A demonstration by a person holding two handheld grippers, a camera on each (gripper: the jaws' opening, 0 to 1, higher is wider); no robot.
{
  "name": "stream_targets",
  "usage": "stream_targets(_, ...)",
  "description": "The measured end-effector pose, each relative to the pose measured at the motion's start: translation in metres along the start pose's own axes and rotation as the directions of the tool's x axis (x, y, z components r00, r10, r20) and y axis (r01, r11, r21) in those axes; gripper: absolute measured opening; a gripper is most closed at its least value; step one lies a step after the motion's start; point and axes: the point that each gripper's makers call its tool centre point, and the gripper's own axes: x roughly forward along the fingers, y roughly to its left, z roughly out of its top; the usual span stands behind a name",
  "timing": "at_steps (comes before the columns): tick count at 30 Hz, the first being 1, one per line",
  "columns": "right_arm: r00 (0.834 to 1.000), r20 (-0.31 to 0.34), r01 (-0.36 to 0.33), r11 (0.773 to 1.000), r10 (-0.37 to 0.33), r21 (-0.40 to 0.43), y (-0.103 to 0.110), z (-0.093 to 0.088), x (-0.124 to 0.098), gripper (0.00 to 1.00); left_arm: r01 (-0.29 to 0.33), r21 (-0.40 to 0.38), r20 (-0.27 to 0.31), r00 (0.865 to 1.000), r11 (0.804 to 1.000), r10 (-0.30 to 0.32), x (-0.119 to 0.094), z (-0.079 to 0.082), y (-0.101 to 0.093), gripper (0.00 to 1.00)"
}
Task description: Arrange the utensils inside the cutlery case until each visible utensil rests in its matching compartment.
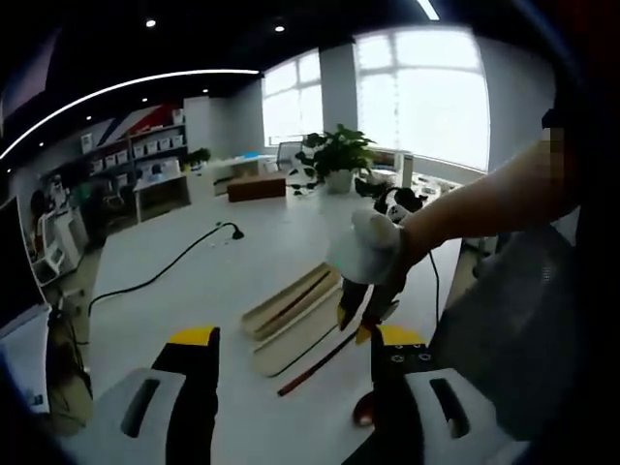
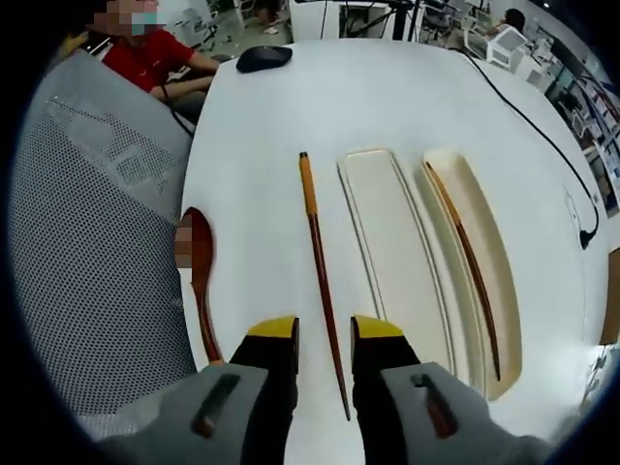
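While the right claw (image 2: 325,329) hangs over the white surface (image 2: 262,145) with its yellow-tipped black jaws spread, a long dark-brown wooden chopstick with an orange top end (image 2: 320,266) lies loose between those jaws, touched by neither. Just to the right of the claw sit the two long cream plastic trays of the cutlery case (image 2: 387,232): the nearer tray is bare, and the farther one holds a second dark-brown wooden chopstick (image 2: 470,262) along its length. To the left of the claw, a reddish-brown wooden spoon (image 2: 199,276) rests at the surface edge (bowl pointing away), beside a grey mesh chair back (image 2: 97,242).

The left claw (image 1: 295,339) is likewise spread and holds nothing. Ahead of it lie the cream trays, and the right claw appears above the loose chopstick, carried by a white-gloved hand (image 1: 373,247).
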Motion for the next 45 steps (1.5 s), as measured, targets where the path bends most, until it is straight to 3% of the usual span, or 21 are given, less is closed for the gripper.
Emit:
stream_targets(14, 0.998, -0.045, -0.043, 0.997, 0.04, -0.066, 0.009, 0.003, 0.012, 0.18, 0.001, -0.002, -0.002, 1.0, 1.0, -0.001, 0.0, -0.001, 0.0, 0.65)
stream_targets(26, 0.998, -0.055, -0.029, 0.996, 0.025, -0.079, 0.005, 0.011, 0.019, 0.18, -0.004, -0.007, -0.001, 1.0, 1.0, 0.004, 0.0, -0.001, 0.001, 0.65)
stream_targets(32, 0.998, -0.061, 0.003, 0.995, -0.009, -0.099, -0.002, 0.011, 0.02, 0.11, -0.006, -0.01, -0.001, 1.0, 1.0, 0.006, 0.0, 0.0, 0.002, 0.65)
stream_targets(45, 0.996, -0.089, -0.01, 0.99, -0.002, -0.143, 0.0, 0.016, 0.022, 0.1, -0.01, 0.001, 0.01, 1.0, 1.0, 0.01, -0.001, 0.002, 0.002, 0.63)
